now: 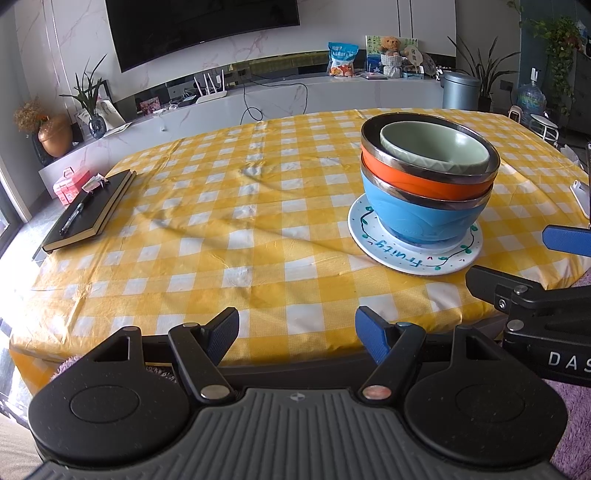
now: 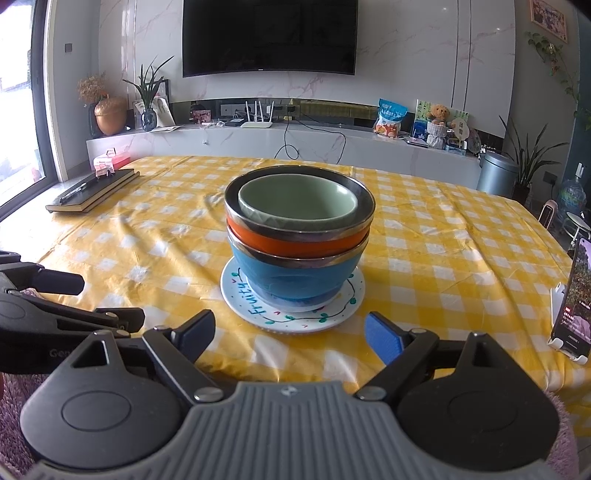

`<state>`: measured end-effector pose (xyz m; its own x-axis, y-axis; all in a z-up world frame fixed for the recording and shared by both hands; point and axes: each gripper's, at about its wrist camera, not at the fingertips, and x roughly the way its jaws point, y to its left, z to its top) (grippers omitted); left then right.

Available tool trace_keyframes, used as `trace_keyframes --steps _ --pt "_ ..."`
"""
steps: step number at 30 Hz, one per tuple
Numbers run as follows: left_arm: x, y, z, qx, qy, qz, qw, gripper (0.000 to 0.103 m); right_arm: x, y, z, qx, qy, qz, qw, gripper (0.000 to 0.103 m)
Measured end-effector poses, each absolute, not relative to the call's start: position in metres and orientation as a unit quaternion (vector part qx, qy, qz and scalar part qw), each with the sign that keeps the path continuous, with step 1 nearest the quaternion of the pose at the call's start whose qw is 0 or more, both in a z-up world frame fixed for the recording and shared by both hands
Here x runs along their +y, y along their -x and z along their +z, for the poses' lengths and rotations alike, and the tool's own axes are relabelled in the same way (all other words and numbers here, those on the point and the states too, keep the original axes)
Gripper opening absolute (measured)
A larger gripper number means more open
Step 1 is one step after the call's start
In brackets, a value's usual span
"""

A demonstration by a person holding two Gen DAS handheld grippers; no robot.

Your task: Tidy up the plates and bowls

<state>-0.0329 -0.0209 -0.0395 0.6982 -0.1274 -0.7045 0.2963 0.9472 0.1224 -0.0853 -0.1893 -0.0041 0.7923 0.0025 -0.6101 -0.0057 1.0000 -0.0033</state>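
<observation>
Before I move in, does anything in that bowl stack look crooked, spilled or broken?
Only slightly: the green bowl sits off-centre and tilted inside the orange bowl. The blue bowl rests squarely on the plate. No spills or damage visible.

This is a home living room. A large TV (image 2: 269,35) hangs on a marble-look wall (image 2: 424,55) at the far side, above a long low console (image 2: 332,147) carrying a router (image 2: 257,118), a snack bag (image 2: 388,117), a teddy bear (image 2: 439,114) and a vase (image 2: 148,119). Potted plants (image 2: 528,158) and a water jug (image 2: 571,197) stand far right, a window (image 2: 18,92) on the left. Near is a table under a yellow checked cloth (image 2: 443,240), with a notebook (image 2: 92,190) and stacked bowls (image 2: 298,236) on a plate (image 2: 295,317).
</observation>
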Motion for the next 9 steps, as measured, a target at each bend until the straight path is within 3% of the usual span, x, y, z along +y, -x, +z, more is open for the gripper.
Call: trace_keyframes --steps 9 --pt "-0.0198 0.0338 -0.0380 0.370 -0.114 -0.118 0.915 0.085 -0.1894 0.0853 -0.0041 0.322 0.002 0.002 0.947 0.087"
